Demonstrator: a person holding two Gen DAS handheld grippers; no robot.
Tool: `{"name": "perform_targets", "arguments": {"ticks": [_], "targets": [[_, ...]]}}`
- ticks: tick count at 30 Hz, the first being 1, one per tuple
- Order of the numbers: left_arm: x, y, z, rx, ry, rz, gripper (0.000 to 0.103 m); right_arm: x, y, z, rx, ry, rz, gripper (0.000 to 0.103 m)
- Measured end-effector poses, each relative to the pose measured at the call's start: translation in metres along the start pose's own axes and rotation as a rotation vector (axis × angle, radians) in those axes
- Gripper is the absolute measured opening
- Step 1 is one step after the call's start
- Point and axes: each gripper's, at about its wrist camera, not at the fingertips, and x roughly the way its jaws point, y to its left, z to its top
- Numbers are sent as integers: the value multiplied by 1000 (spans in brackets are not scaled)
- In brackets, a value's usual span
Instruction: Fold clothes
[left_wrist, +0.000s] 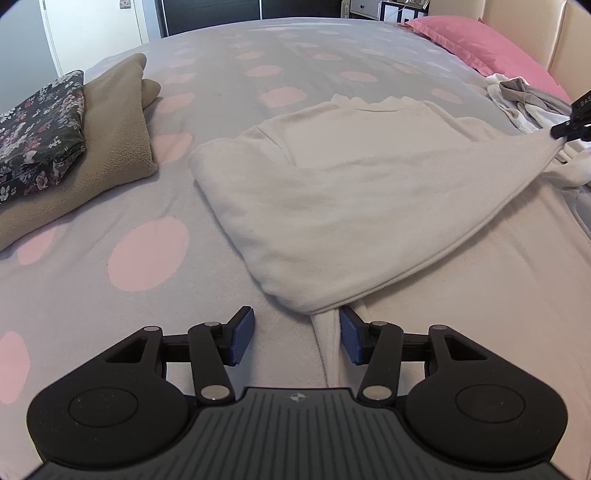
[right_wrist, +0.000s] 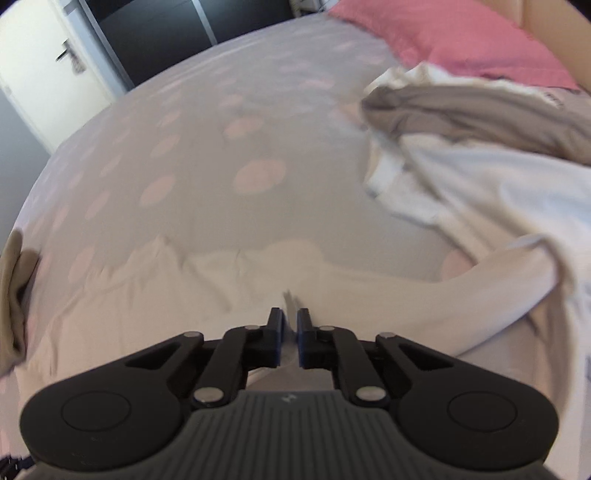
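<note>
At nine o'clock in the left wrist view, a dark floral-print fabric (left_wrist: 38, 131), folded into a flat pad, sits on a folded olive fleece garment (left_wrist: 110, 147) with a nubbly surface. Both lie on the grey bedspread (left_wrist: 92, 288), a flat weave dotted with pale pink ovals, which stays bare from there to the centre and up toward twelve o'clock. The cream knit top (left_wrist: 332, 206), soft and finely ribbed, lies at the centre, folded over into a rough triangle. Its long axis runs from six o'clock toward two o'clock, the ribbed neckline toward twelve. The left gripper (left_wrist: 297, 336) stands spread at six o'clock, a ridge of the top's cloth between its blue pads, not squeezed. The right gripper (right_wrist: 290, 332) is nearly pressed together, pinching a thin fold of the top. At two o'clock a crumpled heap of white and taupe clothes (right_wrist: 480, 147) crowds that edge, below a pink pillow (left_wrist: 487, 44).
</note>
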Motion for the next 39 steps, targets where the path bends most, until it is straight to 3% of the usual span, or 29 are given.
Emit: {"name": "perform_targets", "arguments": {"ticks": [5, 9, 17, 18, 20, 23, 30, 35, 39], "targets": [[1, -2, 3, 4, -9, 13, 48, -8, -12, 10, 15, -64, -122, 9], [3, -6, 9, 23, -34, 27, 48, -2, -24, 9, 61, -11, -96, 9], [12, -31, 26, 126, -91, 64, 47, 4, -22, 5, 48, 5, -98, 9], [14, -35, 27, 140, -95, 82, 45, 4, -21, 5, 45, 5, -97, 9], [15, -35, 29, 146, -106, 95, 19, 5, -21, 4, 40, 9, -97, 9], [5, -23, 30, 117, -96, 107, 9, 3, -21, 3, 40, 15, -97, 9], [-3, 16, 12, 30, -48, 116, 6, 2, -15, -5, 0, 78, -102, 9], [1, 15, 8, 52, -22, 109, 6, 15, -28, -24, -4, 163, -164, 9], [1, 19, 10, 36, 2, 81, 9, 26, -38, -33, -7, 192, -121, 11]]}}
